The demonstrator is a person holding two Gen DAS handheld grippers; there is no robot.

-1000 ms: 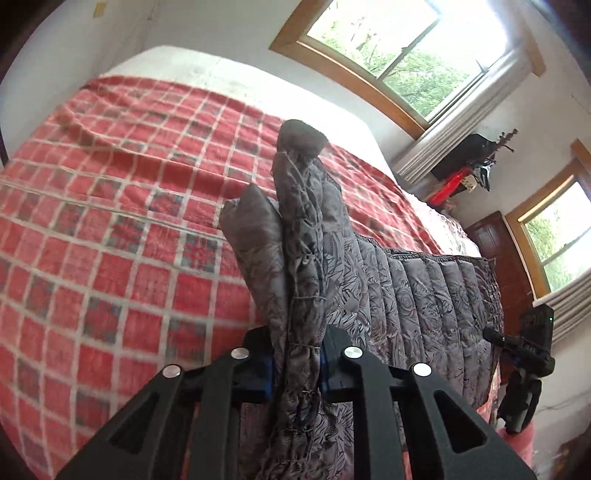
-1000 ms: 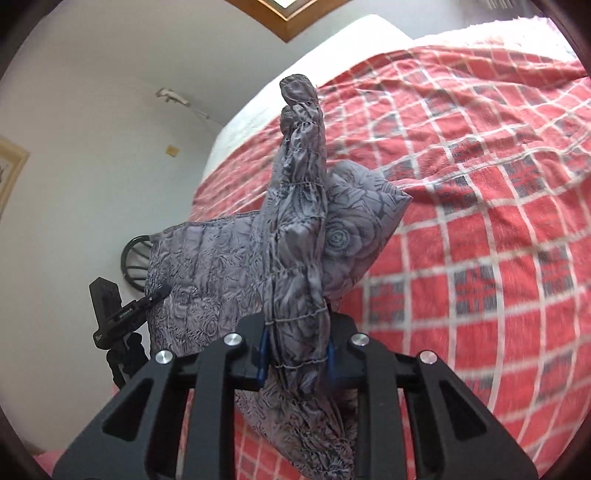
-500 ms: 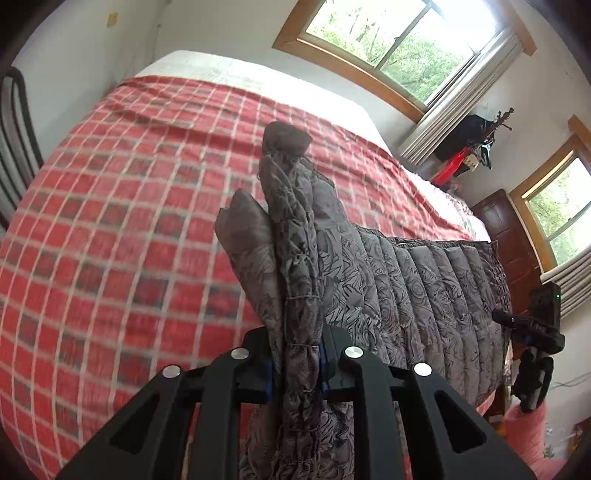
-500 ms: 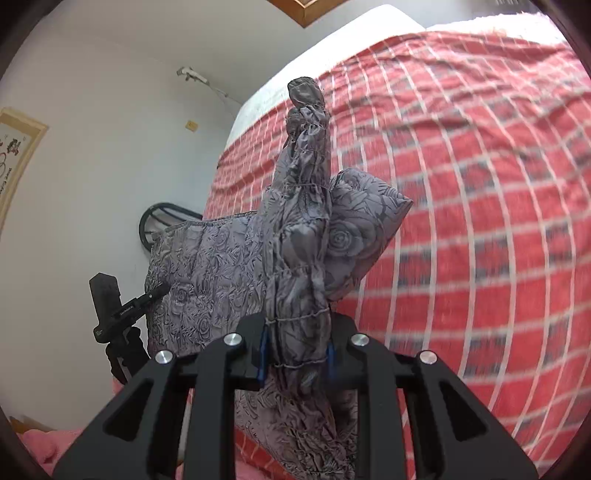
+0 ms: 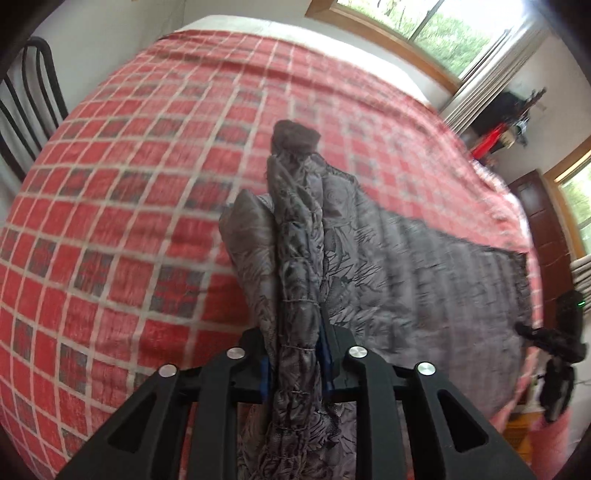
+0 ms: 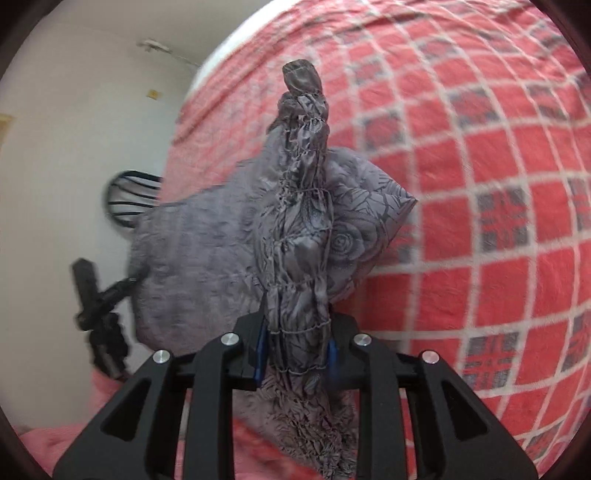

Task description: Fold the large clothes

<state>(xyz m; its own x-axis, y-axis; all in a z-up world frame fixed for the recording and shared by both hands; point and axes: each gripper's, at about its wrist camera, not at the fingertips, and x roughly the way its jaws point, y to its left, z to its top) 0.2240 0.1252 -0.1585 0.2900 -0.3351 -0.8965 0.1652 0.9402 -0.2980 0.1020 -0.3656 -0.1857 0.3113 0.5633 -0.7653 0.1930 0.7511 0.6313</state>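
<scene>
- Only the left view showed windows [image 5: 436, 33]; only the right showed a bare wall [image 6: 74, 92]
- The grey rose-quilted garment [image 5: 424, 280] hung over the red checked bed [image 5: 129, 184]; left gripper [image 5: 297, 363] and right gripper [image 6: 295, 347] each clamped a bunched edge, jaws having just eased wider

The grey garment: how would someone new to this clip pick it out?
Find the bed with the red checked cover. Over its near end hangs the grey garment, quilted in ribs and printed with roses, one gathered edge bunched in the left tongs, the other in the right tongs. Nothing else there is grey.
</scene>
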